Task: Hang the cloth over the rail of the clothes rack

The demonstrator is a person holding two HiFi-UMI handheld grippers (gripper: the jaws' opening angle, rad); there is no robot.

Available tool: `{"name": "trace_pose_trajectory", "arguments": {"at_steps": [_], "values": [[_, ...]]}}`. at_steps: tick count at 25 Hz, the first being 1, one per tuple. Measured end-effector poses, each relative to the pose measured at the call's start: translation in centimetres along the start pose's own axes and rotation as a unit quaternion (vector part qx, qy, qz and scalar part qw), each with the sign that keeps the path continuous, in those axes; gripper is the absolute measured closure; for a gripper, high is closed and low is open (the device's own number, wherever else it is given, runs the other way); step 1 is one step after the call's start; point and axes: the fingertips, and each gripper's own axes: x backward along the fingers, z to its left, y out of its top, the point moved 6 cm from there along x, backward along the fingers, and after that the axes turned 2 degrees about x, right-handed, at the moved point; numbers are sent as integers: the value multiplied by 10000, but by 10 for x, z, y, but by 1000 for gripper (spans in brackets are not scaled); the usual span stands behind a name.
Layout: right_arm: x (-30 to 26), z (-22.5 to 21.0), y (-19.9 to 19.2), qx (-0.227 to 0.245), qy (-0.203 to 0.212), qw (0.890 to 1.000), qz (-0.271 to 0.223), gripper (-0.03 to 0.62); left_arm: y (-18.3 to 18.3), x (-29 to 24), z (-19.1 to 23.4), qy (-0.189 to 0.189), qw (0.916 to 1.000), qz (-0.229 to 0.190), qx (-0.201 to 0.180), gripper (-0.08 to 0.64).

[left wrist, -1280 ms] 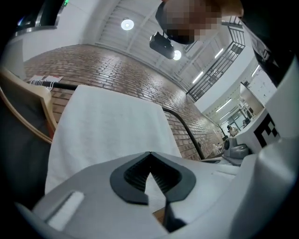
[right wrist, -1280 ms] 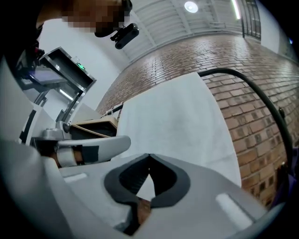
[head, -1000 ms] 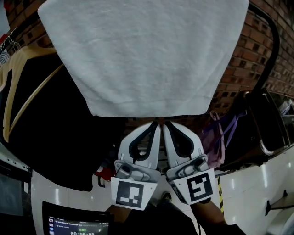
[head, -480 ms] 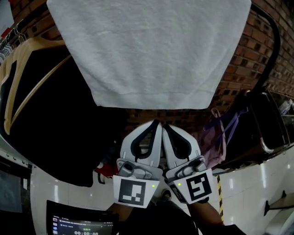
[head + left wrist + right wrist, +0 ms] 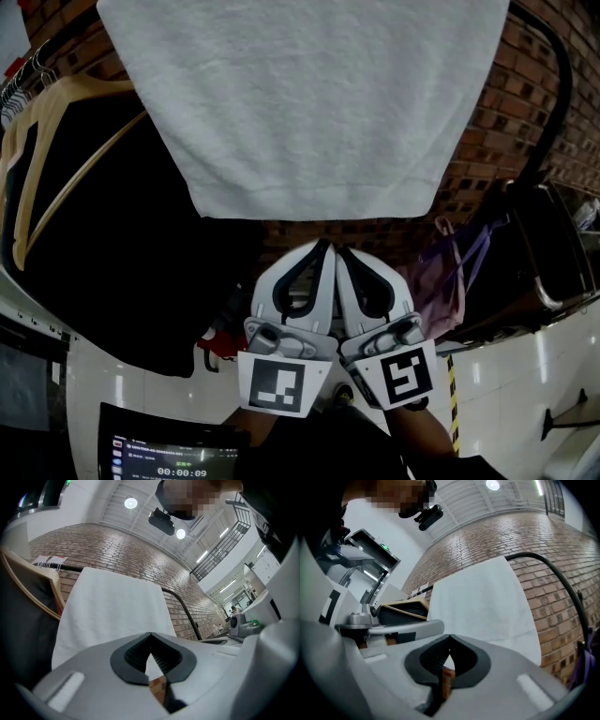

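A white cloth [image 5: 309,103] hangs spread over the black rail [image 5: 553,84] of the clothes rack, in front of a brick wall; its lower hem lies just above both grippers. My left gripper [image 5: 322,246] and right gripper [image 5: 339,249] sit side by side below that hem, both shut with nothing between the jaws. In the left gripper view the cloth [image 5: 112,611] fills the middle beyond my shut left gripper [image 5: 150,633]. The right gripper view shows the cloth [image 5: 480,602] draped from the curved rail [image 5: 555,573] beyond my shut right gripper [image 5: 450,635].
A dark garment on a wooden hanger [image 5: 66,178] hangs left of the cloth. A purple item [image 5: 450,272] hangs at the right near a dark frame [image 5: 553,272]. A screen [image 5: 173,459] shows at the bottom left. White tiled floor [image 5: 506,384] lies below.
The view has shifted slightly; both grippers sit a little lower and further right in the picture. The cloth hangs as before.
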Motion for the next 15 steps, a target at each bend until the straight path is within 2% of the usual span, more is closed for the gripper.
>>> {"name": "trace_pose_trajectory", "arguments": {"at_steps": [5, 15], "values": [[-2, 0, 1, 214, -95, 9997, -39, 588, -2, 1, 0, -52, 9998, 116, -121, 552], [-6, -3, 2, 258, -110, 9996, -51, 588, -3, 0, 5, 19, 9998, 139, -137, 553]]}}
